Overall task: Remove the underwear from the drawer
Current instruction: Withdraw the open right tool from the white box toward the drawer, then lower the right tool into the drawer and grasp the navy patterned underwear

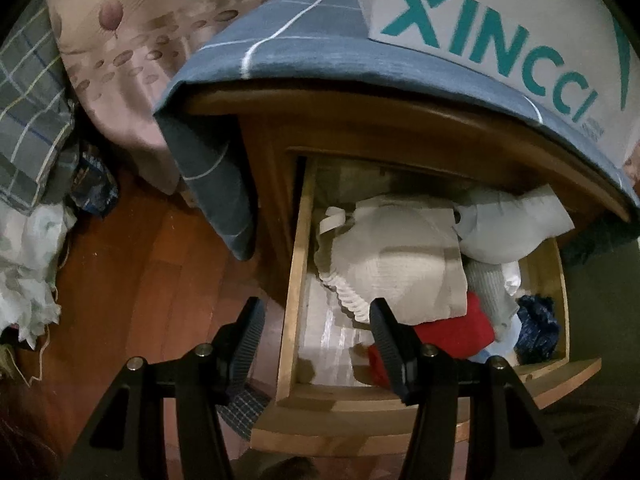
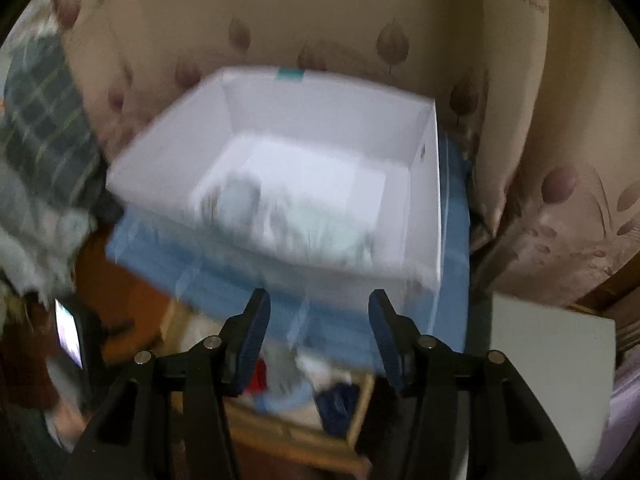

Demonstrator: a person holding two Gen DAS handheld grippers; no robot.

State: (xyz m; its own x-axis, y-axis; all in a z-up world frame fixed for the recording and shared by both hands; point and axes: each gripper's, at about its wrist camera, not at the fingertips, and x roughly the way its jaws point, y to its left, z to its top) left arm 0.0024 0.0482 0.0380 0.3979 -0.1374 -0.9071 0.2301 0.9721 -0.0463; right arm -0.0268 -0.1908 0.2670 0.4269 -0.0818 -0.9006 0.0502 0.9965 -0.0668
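Drawer (image 1: 298, 264) pulled open, underwear heaped toward its back-right corner: cream ribbed pair (image 1: 404, 264) on top, so easiest to reach. Left gripper (image 1: 316, 334) poised over the front-left edge, jaws apart, empty. Right gripper (image 2: 320, 320) likewise spread, empty, facing the white box (image 2: 424, 184), probably the drop spot.

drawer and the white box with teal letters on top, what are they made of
The drawer looks like light unpainted wood: bare tan boards with visible joints at the corners. The white box looks like matte cardboard or paperboard, judging by its thin flat walls, folded edges and printed lettering.
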